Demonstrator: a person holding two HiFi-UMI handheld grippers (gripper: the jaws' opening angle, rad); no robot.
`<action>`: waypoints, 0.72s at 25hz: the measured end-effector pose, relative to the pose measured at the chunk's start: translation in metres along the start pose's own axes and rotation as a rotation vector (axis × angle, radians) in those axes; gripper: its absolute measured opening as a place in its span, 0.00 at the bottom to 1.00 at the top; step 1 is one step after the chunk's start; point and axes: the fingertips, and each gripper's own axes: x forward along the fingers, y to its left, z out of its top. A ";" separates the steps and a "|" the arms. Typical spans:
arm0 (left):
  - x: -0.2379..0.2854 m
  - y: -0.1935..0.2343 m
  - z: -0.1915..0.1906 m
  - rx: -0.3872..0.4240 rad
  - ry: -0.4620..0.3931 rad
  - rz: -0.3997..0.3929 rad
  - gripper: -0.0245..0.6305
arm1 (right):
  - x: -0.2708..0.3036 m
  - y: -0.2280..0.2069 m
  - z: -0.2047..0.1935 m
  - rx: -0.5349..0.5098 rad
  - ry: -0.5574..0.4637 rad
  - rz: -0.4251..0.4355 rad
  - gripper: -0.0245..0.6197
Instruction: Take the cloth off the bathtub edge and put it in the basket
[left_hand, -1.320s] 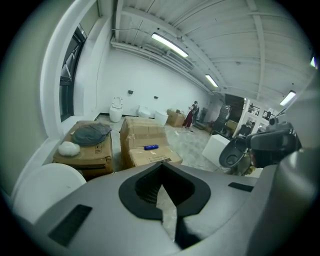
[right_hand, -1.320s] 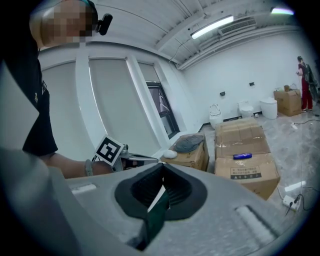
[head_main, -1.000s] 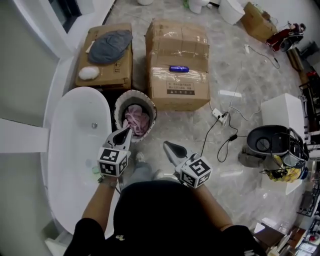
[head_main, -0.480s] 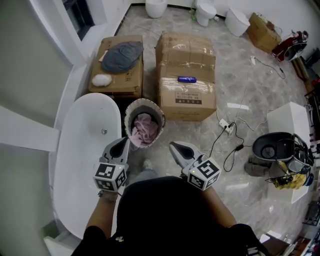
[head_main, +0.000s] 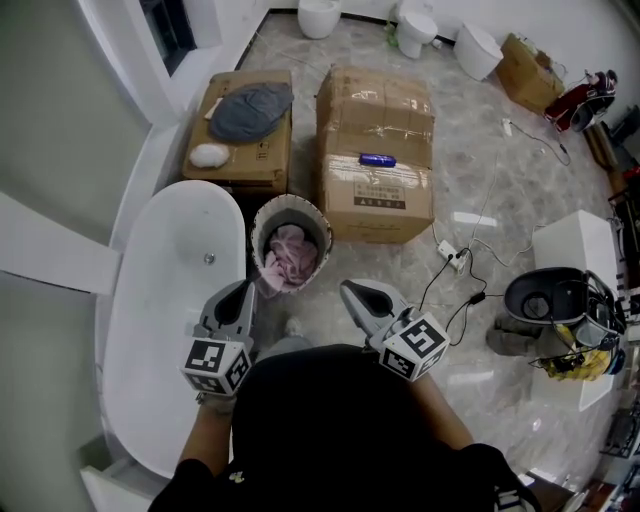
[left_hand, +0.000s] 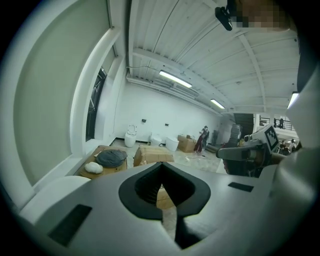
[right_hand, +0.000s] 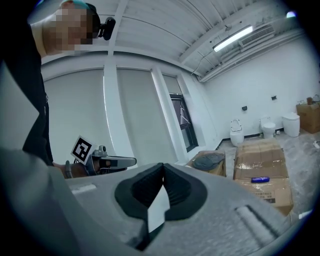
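Head view: cloth (head_main: 290, 256) inside basket (head_main: 291, 201), on floor just beside bathtub (head_main: 165, 295). Left hand-held gripper (head_main: 242, 292) and right hand-held gripper (head_main: 351, 292) near basket, not touching.
Left gripper view: jaws together, empty.
Right gripper view: jaws together, empty.

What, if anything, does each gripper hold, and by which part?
Nothing: left gripper and right gripper are both shut, empty. The pink cloth lies in the basket.
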 end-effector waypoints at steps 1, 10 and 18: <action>-0.003 0.001 -0.001 -0.006 -0.007 0.004 0.06 | 0.000 0.001 0.000 -0.001 -0.001 0.001 0.03; -0.014 0.003 -0.001 -0.021 -0.064 -0.009 0.06 | 0.000 0.004 -0.003 -0.008 -0.002 0.000 0.03; -0.009 -0.001 0.007 -0.031 -0.110 -0.046 0.06 | 0.005 0.005 -0.004 -0.009 0.007 0.005 0.03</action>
